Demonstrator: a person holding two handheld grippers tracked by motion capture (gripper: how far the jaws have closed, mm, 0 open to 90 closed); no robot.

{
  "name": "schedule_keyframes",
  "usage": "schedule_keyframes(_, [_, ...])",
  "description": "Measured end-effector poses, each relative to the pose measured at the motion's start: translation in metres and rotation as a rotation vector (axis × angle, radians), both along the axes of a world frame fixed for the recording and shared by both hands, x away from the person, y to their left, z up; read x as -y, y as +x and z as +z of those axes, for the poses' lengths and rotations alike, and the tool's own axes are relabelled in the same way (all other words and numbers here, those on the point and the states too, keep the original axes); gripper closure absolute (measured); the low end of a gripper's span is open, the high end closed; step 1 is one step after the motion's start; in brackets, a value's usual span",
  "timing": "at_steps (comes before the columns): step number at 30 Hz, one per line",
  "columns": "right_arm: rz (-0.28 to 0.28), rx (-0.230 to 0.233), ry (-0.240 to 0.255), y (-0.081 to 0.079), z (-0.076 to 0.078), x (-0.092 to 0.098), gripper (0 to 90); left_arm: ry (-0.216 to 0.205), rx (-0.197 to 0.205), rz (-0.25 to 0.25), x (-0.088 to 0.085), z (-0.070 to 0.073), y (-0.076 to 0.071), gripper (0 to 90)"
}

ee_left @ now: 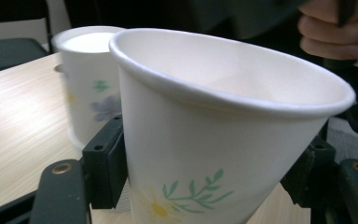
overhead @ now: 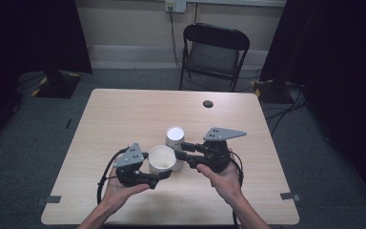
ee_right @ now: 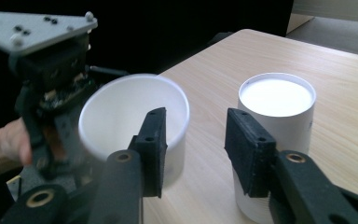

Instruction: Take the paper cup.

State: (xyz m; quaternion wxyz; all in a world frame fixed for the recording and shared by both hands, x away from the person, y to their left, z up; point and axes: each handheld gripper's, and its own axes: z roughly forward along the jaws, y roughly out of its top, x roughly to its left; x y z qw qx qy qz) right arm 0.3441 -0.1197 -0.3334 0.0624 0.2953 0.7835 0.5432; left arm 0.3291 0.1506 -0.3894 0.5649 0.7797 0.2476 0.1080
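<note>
On the wooden surface [overhead: 124,114] two white paper cups stand close together near its middle. The left gripper [overhead: 158,177] pinches the near cup [overhead: 162,160] by its lower wall; in the left gripper view its fingers [ee_left: 106,165] press against both sides of this cup [ee_left: 214,140], which is tilted, mouth open, with a yellow flower and green sprig printed low on its side. The far cup [overhead: 175,135] stands upright just behind it, touching or nearly so; in the left gripper view that cup [ee_left: 86,79] bears faint blue and green flowers. The right gripper [overhead: 183,152] points in from the right toward the cups, its fingers [ee_right: 251,154] spread with nothing between them; in the right gripper view one finger lies in front of the near cup [ee_right: 121,116] and the other in front of the far cup [ee_right: 279,107]. Both hands hold their grippers from the near edge: left hand [overhead: 119,191], right hand [overhead: 224,179]. A dark round hole [overhead: 208,103] marks the far part of the surface, and a black folding chair [overhead: 214,52] stands on the floor behind it.
</note>
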Motion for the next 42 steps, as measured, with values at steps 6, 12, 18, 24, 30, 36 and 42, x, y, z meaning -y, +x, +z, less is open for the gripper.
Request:
schedule_keyframes(6, [-0.028, 0.005, -0.012, 0.000, -0.006, 0.011, 51.7, -0.023, -0.025, 0.031, -0.018, 0.003, 0.003, 28.2])
schedule_keyframes(12, [-0.056, -0.006, -0.014, 0.000, -0.018, 0.025, 48.2, -0.038, -0.043, 0.076, -0.029, 0.005, 0.008, 28.3])
schedule_keyframes(18, [-0.102, -0.009, -0.028, 0.000, -0.028, 0.042, 43.7, -0.025, -0.034, 0.148, -0.039, 0.004, 0.014, 28.4])
schedule_keyframes(24, [-0.120, 0.005, -0.036, 0.001, -0.041, 0.057, 39.5, -0.010, -0.015, 0.206, -0.050, -0.001, 0.018, 28.4])
schedule_keyframes(30, [-0.164, 0.000, -0.046, 0.000, -0.058, 0.074, 35.1, 0.000, 0.009, 0.253, -0.058, -0.001, 0.021, 28.4])
schedule_keyframes(36, [-0.192, -0.007, -0.086, 0.000, -0.074, 0.085, 34.8, 0.020, 0.004, 0.309, -0.063, -0.004, 0.028, 28.5])
schedule_keyframes(42, [-0.230, -0.019, -0.111, 0.001, -0.089, 0.098, 33.0, 0.042, 0.009, 0.332, -0.067, -0.009, 0.038, 28.7])
